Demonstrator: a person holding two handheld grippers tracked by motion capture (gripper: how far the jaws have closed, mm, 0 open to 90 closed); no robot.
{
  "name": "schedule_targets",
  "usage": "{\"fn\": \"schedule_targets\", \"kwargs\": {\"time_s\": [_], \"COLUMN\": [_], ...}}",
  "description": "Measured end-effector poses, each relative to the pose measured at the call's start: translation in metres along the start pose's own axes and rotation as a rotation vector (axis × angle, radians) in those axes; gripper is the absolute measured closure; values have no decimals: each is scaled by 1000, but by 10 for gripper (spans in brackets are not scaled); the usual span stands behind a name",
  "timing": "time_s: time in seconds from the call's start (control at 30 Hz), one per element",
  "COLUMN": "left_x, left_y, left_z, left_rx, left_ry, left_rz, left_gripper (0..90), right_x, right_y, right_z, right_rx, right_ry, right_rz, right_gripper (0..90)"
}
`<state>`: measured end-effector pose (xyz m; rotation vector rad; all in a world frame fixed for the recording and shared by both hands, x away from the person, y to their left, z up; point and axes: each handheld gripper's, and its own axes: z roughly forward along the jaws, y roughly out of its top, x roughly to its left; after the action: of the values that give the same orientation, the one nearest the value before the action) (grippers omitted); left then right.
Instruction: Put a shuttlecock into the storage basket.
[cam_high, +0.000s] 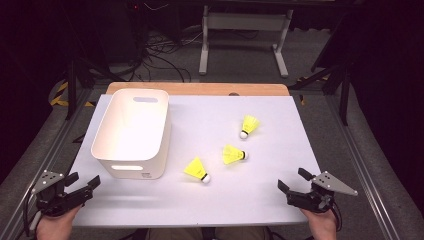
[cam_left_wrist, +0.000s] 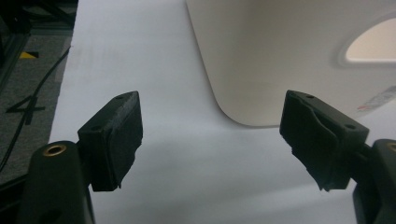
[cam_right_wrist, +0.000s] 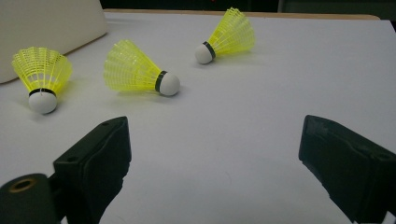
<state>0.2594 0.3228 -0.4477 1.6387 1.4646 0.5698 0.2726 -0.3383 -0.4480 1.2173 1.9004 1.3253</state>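
Yellow mesh-skirted, white-tipped plastic shuttlecocks (cam_high: 197, 170) (cam_high: 233, 154) (cam_high: 249, 125) lie at your right gripper's (cam_high: 294, 183) eleven o'clock; both it and your left gripper (cam_high: 84, 181) gape wide, empty, near the smooth white rounded bin (cam_high: 131, 131).

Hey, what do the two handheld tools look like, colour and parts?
Both are matte black. The left tool and right tool each have two blocky black jaws with small screw holes, a grey three-cornered plate on top, and brass-coloured pivot rings. A dark cable trails from each.
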Motion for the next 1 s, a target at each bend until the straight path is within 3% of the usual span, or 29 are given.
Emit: {"fn": "schedule_targets", "kwargs": {"time_s": [0.5, 0.67, 1.0], "left_x": [5, 6, 6], "left_y": [7, 11, 19], "left_z": [0, 0, -1], "left_rx": [-8, 12, 26], "left_ry": [26, 23, 36], "left_rz": [-6, -27, -28], "left_gripper": [218, 233, 240], "right_x": [0, 0, 0], "right_y": [0, 0, 0], "right_z": [0, 0, 0], "right_rx": [1, 0, -2], "right_ry": [0, 0, -1], "right_rz": [1, 0, 4], "right_gripper": [101, 100, 101]}}
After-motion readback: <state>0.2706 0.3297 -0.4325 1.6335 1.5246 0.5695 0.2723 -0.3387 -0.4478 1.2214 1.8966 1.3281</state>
